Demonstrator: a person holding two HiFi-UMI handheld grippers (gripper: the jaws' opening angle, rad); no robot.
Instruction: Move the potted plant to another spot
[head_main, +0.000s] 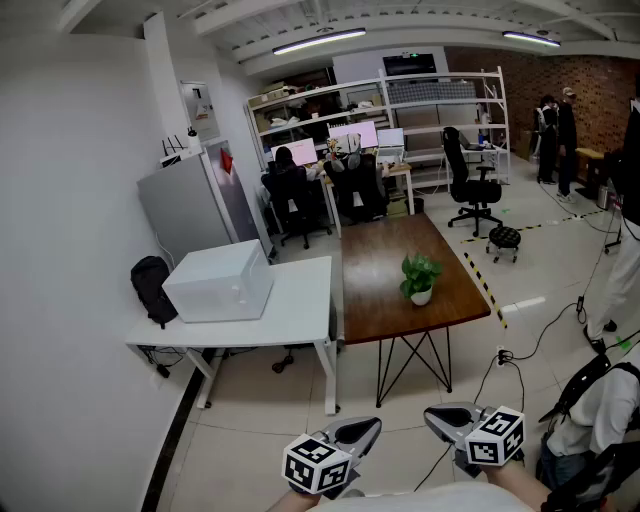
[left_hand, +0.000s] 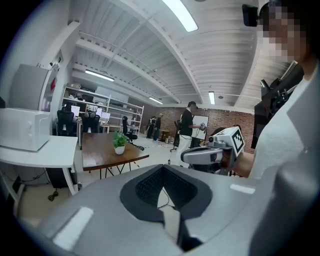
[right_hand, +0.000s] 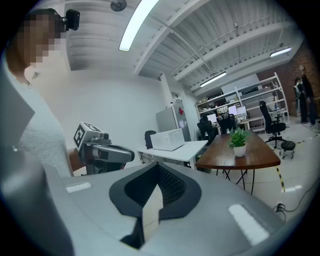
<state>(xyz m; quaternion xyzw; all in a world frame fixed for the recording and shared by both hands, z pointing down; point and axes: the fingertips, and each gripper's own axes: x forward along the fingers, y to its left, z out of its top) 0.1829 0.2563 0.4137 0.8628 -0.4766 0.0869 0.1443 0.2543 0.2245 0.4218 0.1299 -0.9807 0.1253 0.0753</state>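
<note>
Green potted plant stands upright; left hand-held gripper and right hand-held gripper clenched, empty.

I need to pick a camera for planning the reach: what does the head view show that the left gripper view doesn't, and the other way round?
Only the head view: the left gripper from outside, with its marker cube, side by side with the other gripper. Only the left gripper view: its own jaws, shut with nothing between them, and the camera on the person's head. Both: the potted plant on the brown table, the white box on the white table, and the right gripper.
</note>
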